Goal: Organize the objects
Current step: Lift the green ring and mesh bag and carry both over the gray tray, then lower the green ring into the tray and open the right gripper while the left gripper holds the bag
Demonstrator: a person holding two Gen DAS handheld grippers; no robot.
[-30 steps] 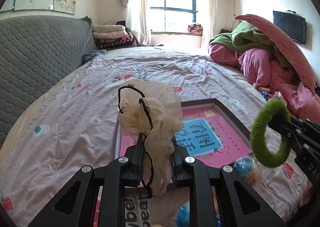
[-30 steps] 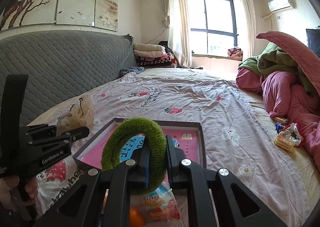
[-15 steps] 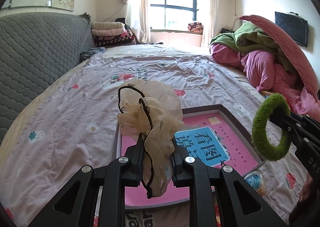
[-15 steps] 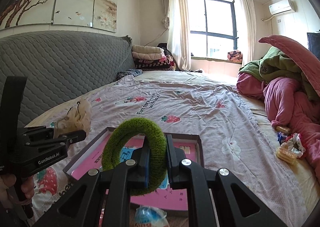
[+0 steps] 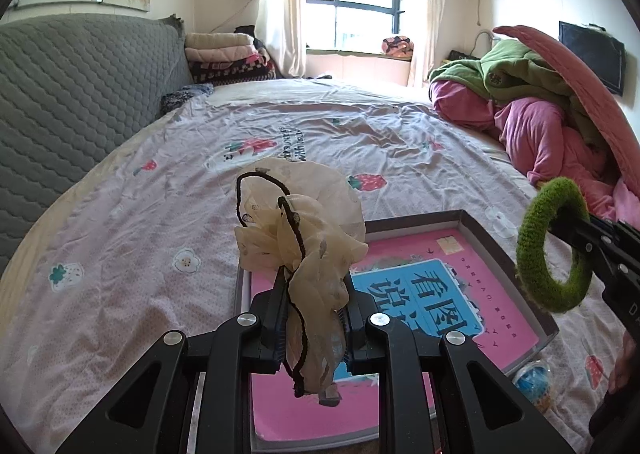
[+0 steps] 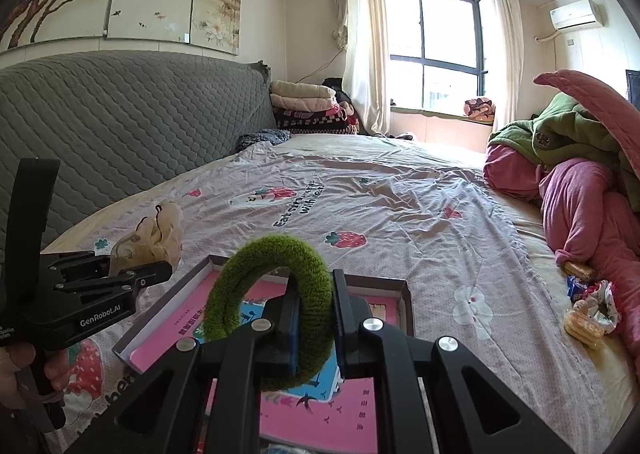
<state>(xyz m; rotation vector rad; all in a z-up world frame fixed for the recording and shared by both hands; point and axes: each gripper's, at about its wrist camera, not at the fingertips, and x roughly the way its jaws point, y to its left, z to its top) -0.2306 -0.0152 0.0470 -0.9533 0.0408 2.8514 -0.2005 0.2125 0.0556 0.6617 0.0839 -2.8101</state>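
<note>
My left gripper (image 5: 314, 318) is shut on a cream gauze scrunchie (image 5: 304, 238) with a black elastic, held above the near left part of a shallow box (image 5: 504, 250) with a pink and blue card inside. My right gripper (image 6: 314, 314) is shut on a fuzzy green scrunchie (image 6: 280, 294), held above the same box (image 6: 406, 294). The green scrunchie also shows in the left wrist view (image 5: 552, 254) at the right, over the box's right rim. The left gripper (image 6: 160, 268) with the cream scrunchie (image 6: 156, 234) shows at the left of the right wrist view.
The box lies on a bed with a strawberry-print sheet (image 5: 160, 214). A grey quilted headboard (image 5: 80, 94) runs along the left. Piled pink and green bedding (image 5: 540, 102) fills the right. Snack packets (image 6: 588, 314) lie at the right; a blue-wrapped item (image 5: 532, 378) lies by the box.
Both grippers have risen and pulled back a little with their scrunchies; more of the box shows below them. Both grips are unchanged.
</note>
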